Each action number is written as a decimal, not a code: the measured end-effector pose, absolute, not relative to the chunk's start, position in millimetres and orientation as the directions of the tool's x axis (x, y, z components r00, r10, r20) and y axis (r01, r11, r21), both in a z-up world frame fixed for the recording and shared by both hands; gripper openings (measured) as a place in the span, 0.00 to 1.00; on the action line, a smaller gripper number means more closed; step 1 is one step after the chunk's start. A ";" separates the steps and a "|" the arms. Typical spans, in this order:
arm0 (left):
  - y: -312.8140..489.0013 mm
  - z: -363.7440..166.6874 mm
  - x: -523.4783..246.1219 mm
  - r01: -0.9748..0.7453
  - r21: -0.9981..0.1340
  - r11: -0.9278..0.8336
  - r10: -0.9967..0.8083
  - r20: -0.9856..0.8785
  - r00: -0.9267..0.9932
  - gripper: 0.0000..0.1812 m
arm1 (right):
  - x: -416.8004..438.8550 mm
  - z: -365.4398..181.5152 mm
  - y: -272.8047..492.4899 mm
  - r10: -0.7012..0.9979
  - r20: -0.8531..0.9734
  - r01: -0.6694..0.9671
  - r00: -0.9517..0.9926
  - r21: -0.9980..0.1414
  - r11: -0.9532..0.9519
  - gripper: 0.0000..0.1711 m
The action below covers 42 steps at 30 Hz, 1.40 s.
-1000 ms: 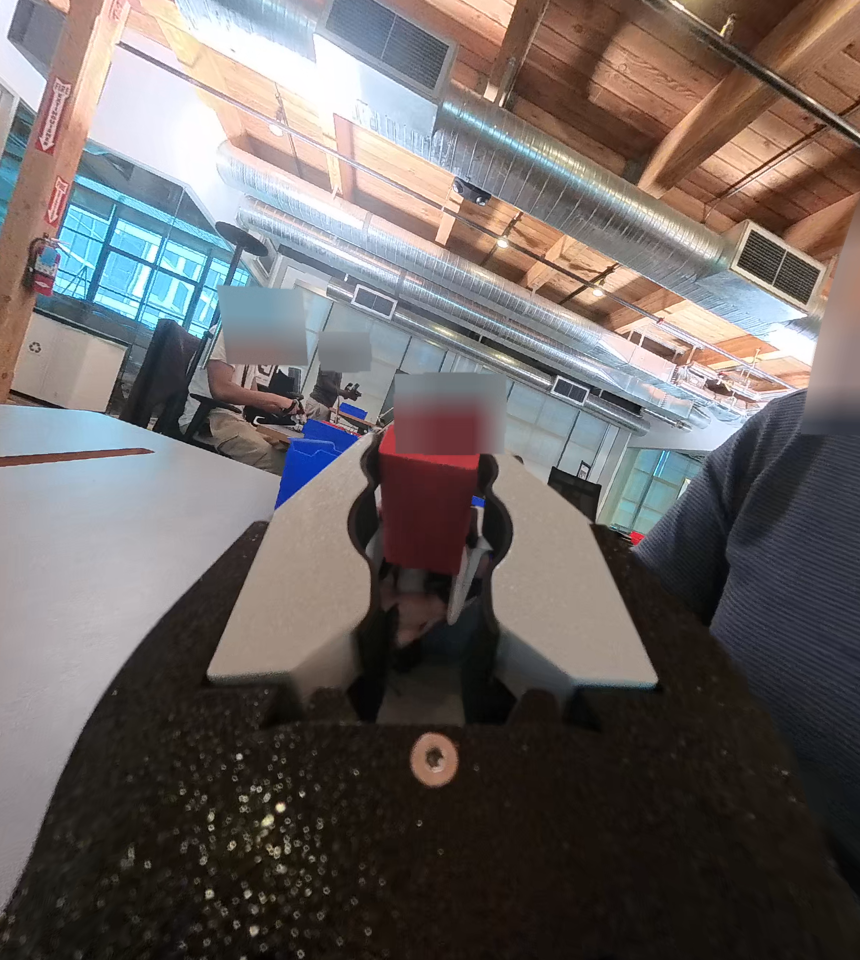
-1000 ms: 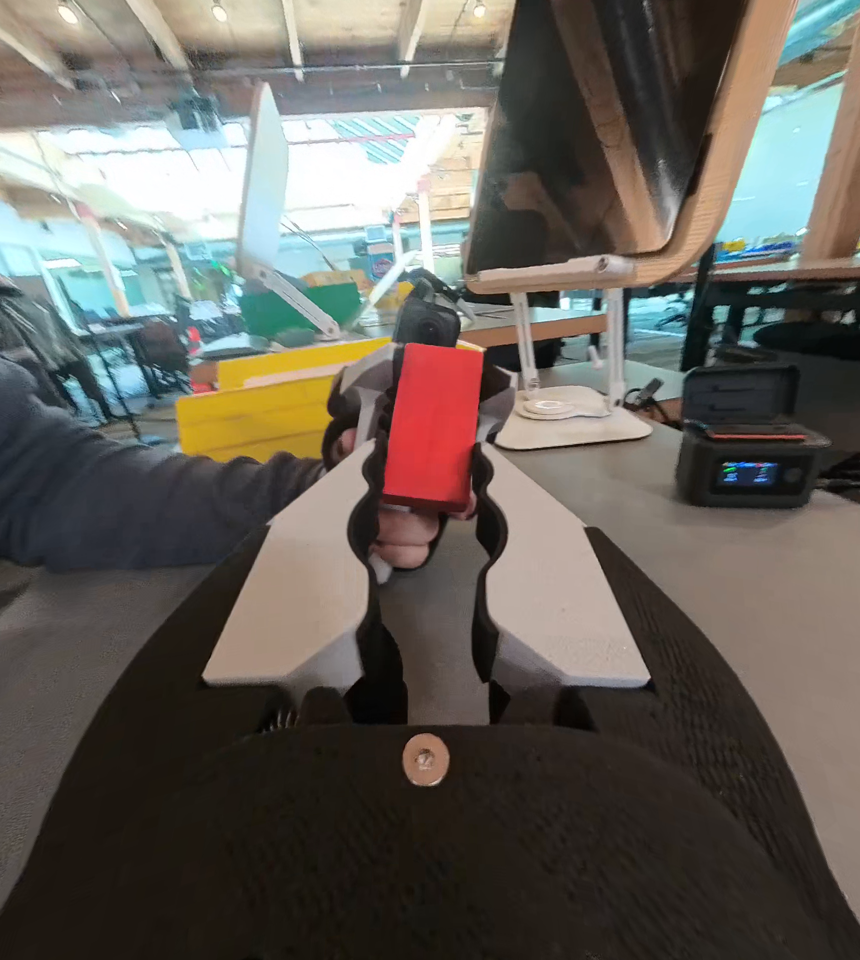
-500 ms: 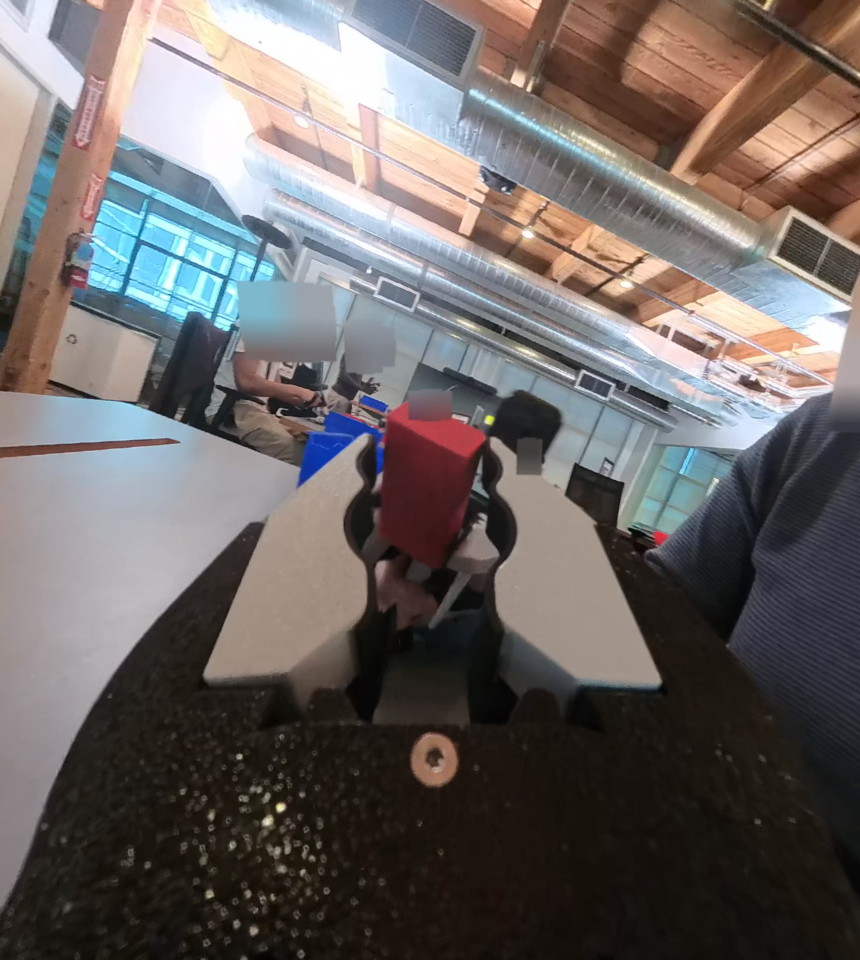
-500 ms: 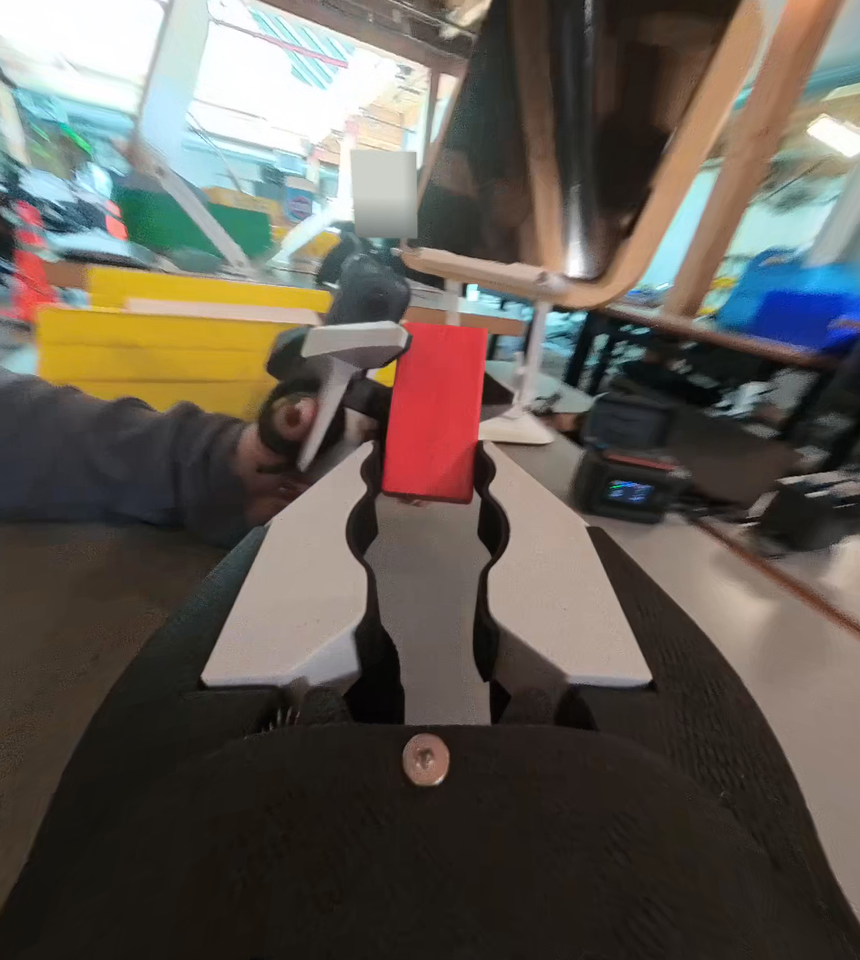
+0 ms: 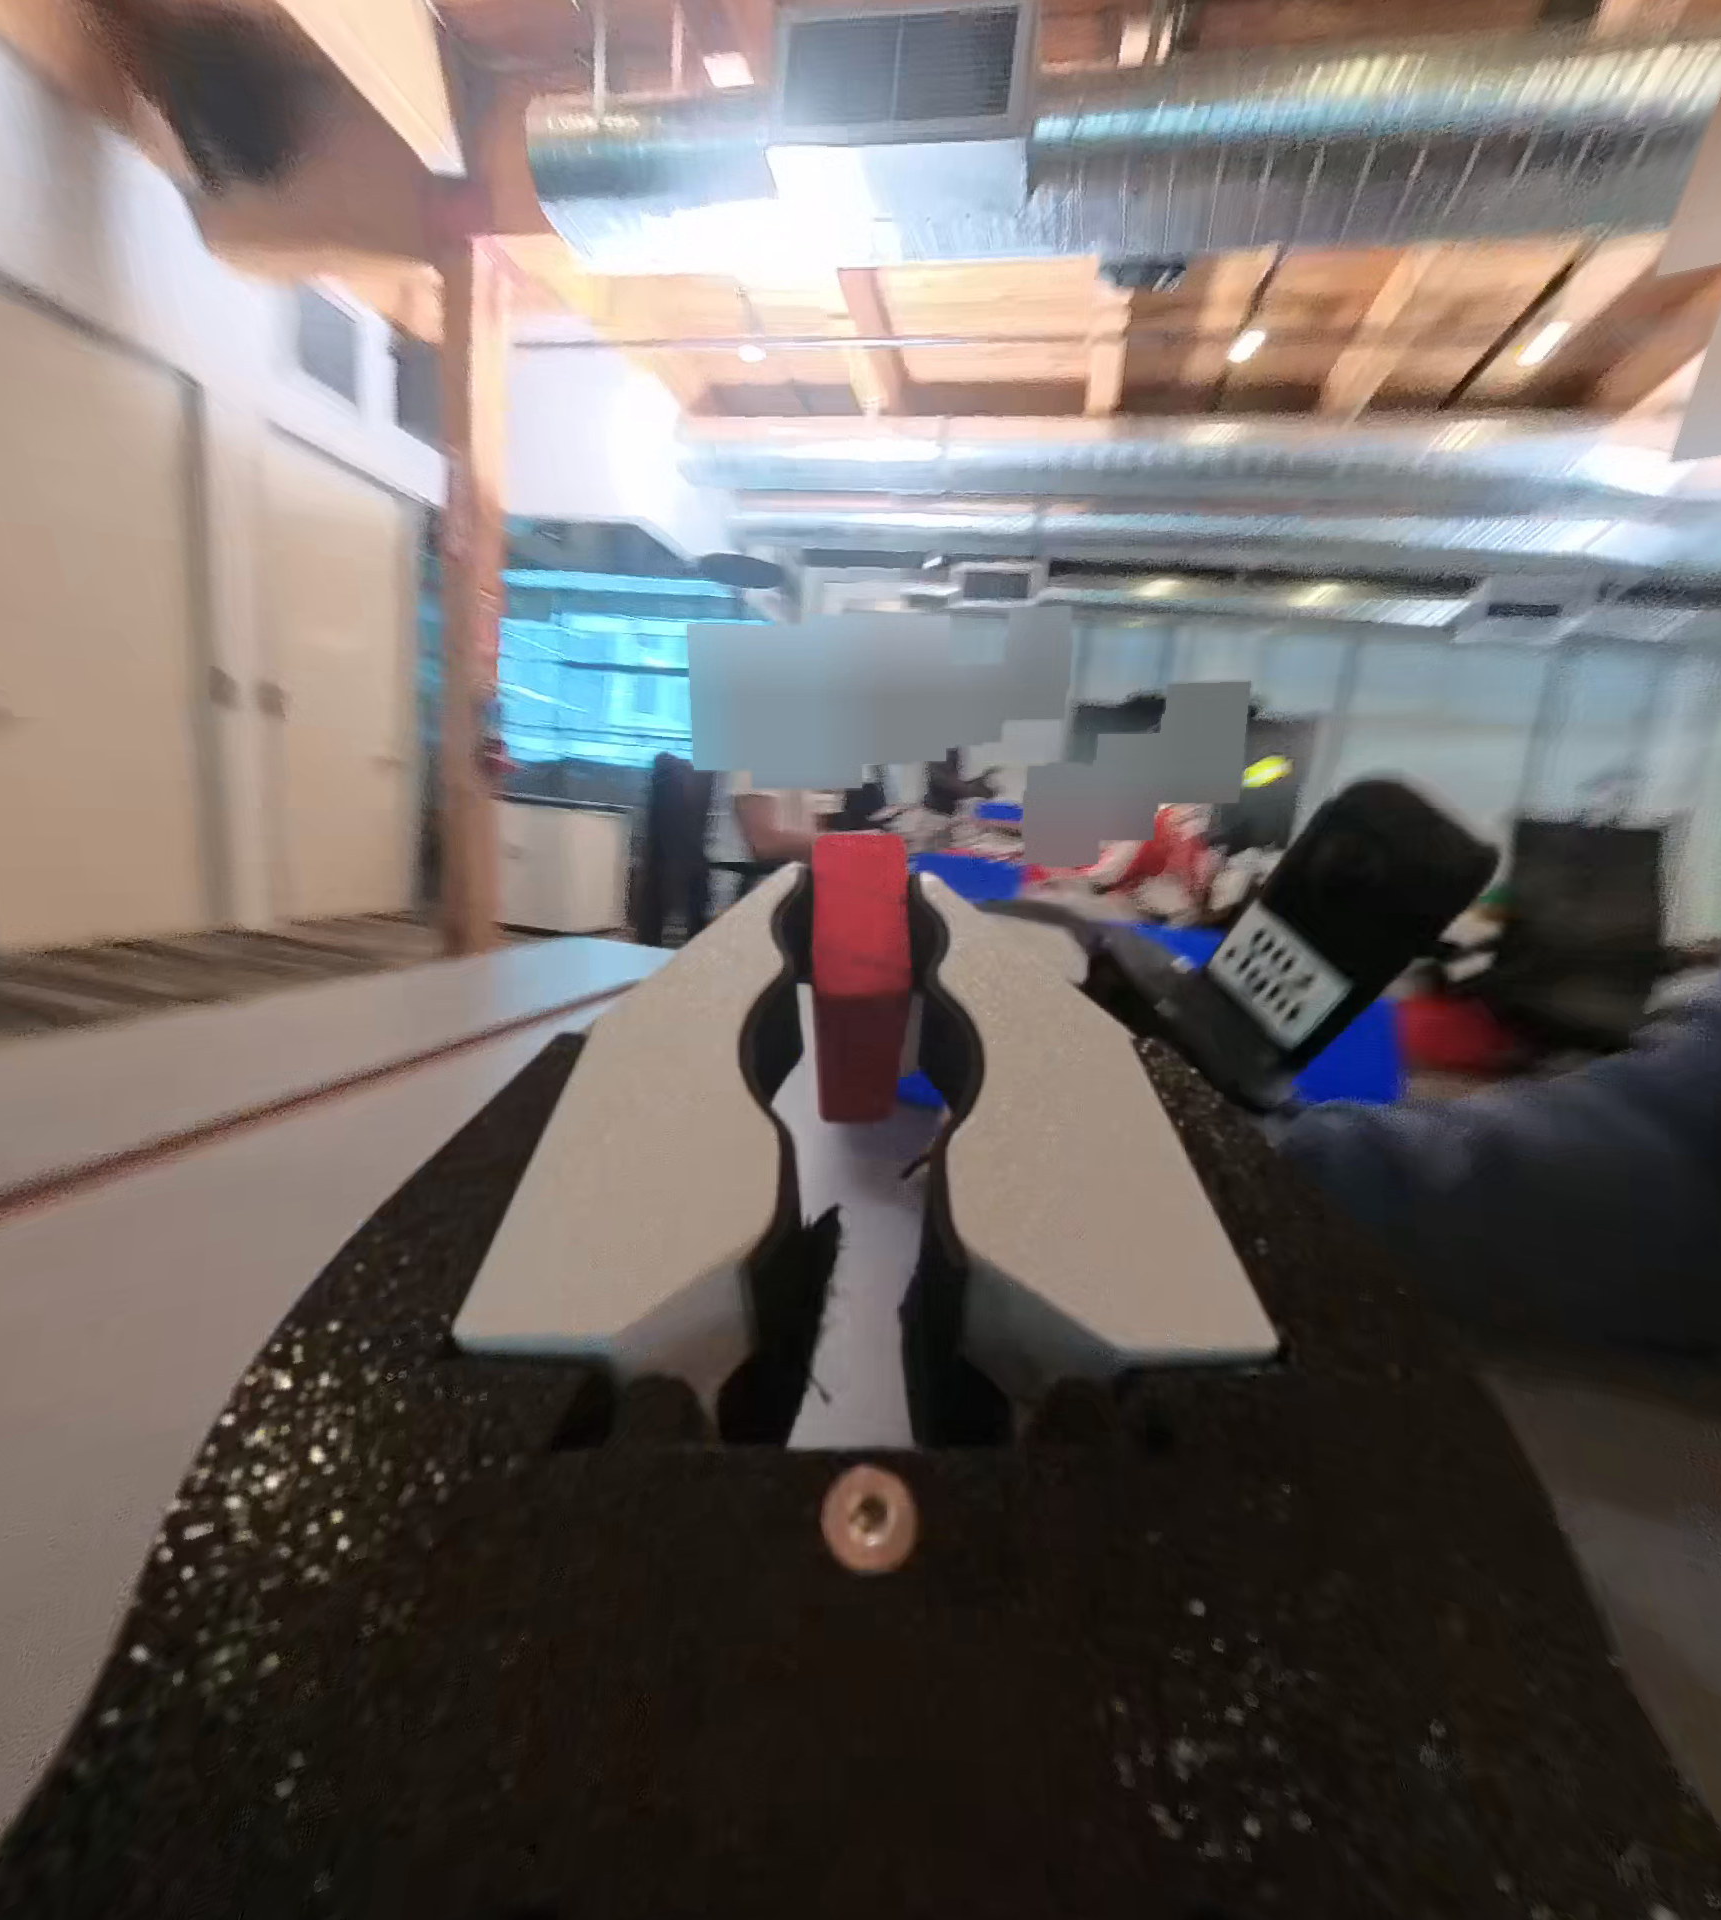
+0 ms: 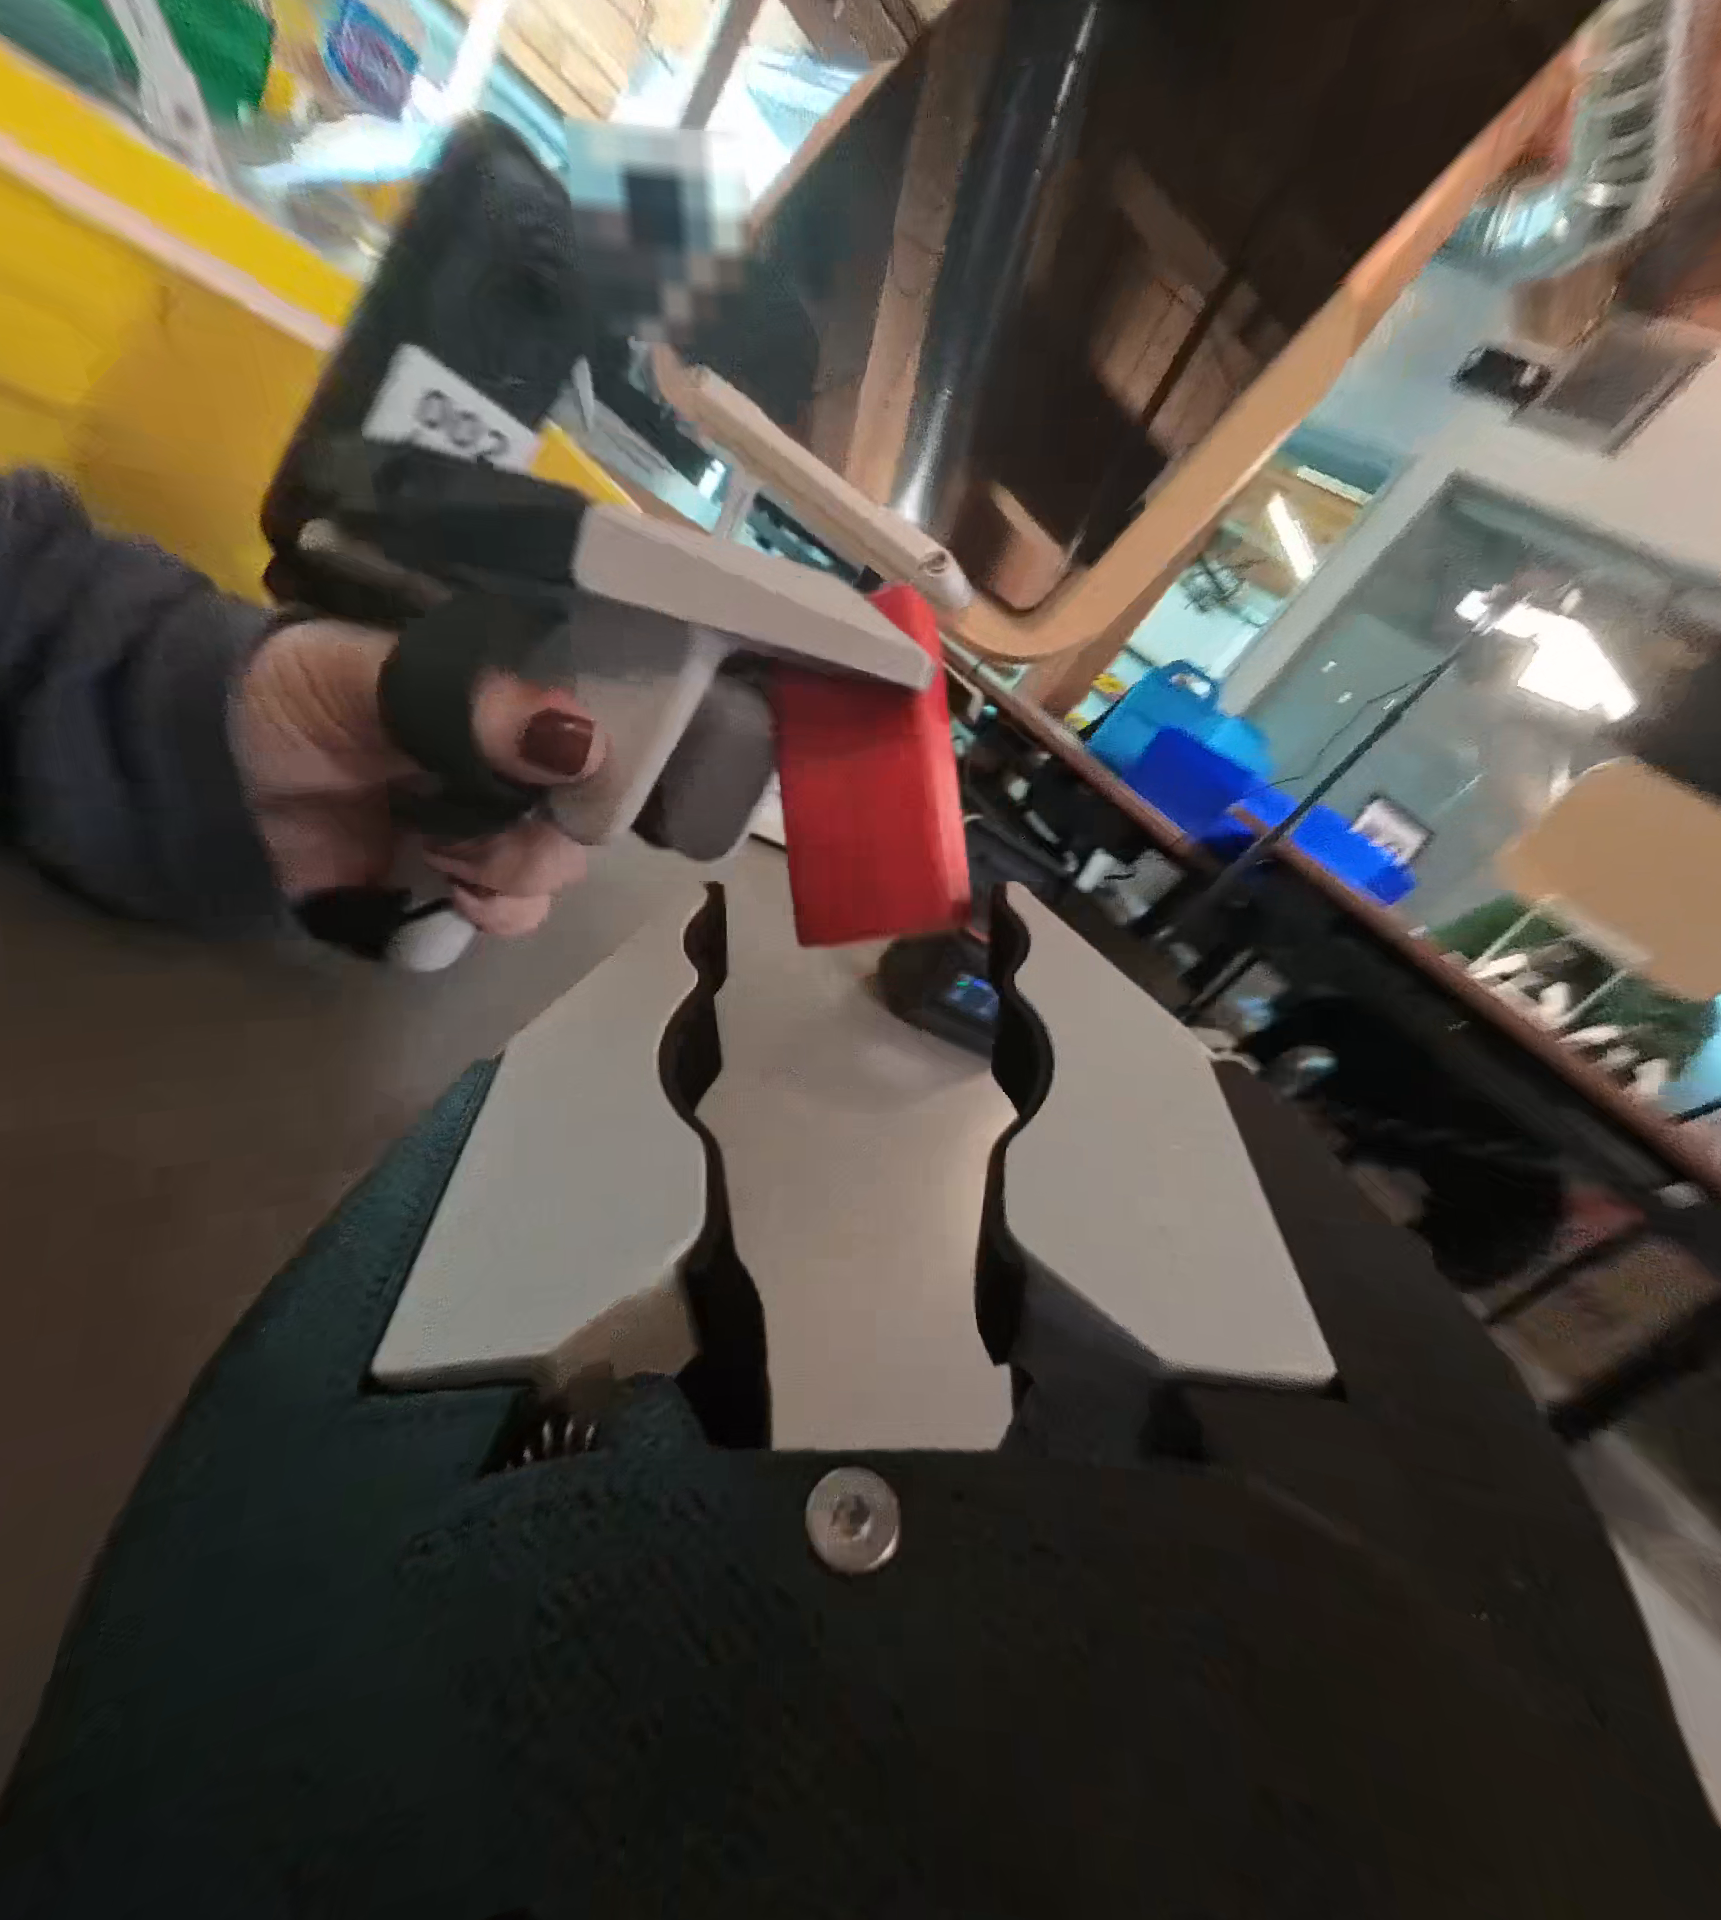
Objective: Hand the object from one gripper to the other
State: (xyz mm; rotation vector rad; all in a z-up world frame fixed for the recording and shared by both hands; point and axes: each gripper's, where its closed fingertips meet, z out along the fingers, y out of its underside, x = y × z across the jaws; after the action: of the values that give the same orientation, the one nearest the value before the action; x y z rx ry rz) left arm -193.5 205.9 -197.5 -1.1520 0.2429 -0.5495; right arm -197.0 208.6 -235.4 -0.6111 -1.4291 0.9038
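Observation:
A red block (image 5: 861, 966) stands upright between the fingertips of my left gripper (image 5: 858, 883), which is shut on it above the grey table (image 5: 160, 1299). In the right wrist view the same block (image 6: 866, 769) hangs from the left gripper's grey fingers (image 6: 752, 613), held by a hand (image 6: 336, 748). My right gripper (image 6: 856, 899) is open and empty, its tips just below the block's lower end and apart from it. Its black body (image 5: 1355, 914) shows to the right in the left wrist view.
A small black device with a lit screen (image 6: 949, 997) sits on the table beyond the block. Yellow bins (image 6: 56, 312) stand at the back left, blue containers (image 6: 1199, 748) at the right. A curved wooden chair shell (image 6: 1199, 436) hangs overhead. People sit far off (image 5: 773, 821).
My right gripper has opened, let go of the red block and drawn back. The left gripper now holds the block alone and has swung level with the table.

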 end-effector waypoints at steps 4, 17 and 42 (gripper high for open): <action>214.7 -209.3 -200.5 -0.236 -0.917 0.321 -0.178 -0.303 0.936 0.08 | -193.9 -232.7 220.2 0.935 0.296 -0.137 -0.196 -0.952 0.273 0.28; 223.8 -248.1 -143.2 -0.981 -0.091 0.172 0.105 -0.988 0.110 0.08 | -187.5 -235.9 223.6 0.535 -0.736 0.366 -0.414 -0.673 -0.643 0.27; 215.3 -219.0 -186.6 0.509 -0.856 -0.093 -0.670 0.432 0.604 0.40 | -181.1 -210.7 233.9 0.814 0.579 -0.201 0.040 -0.793 0.575 0.09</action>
State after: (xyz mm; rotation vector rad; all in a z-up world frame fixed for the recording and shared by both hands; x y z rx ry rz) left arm -186.6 215.3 -219.0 -1.3394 0.1521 -0.9914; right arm -181.1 233.9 -210.7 -0.5949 -1.3073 0.8519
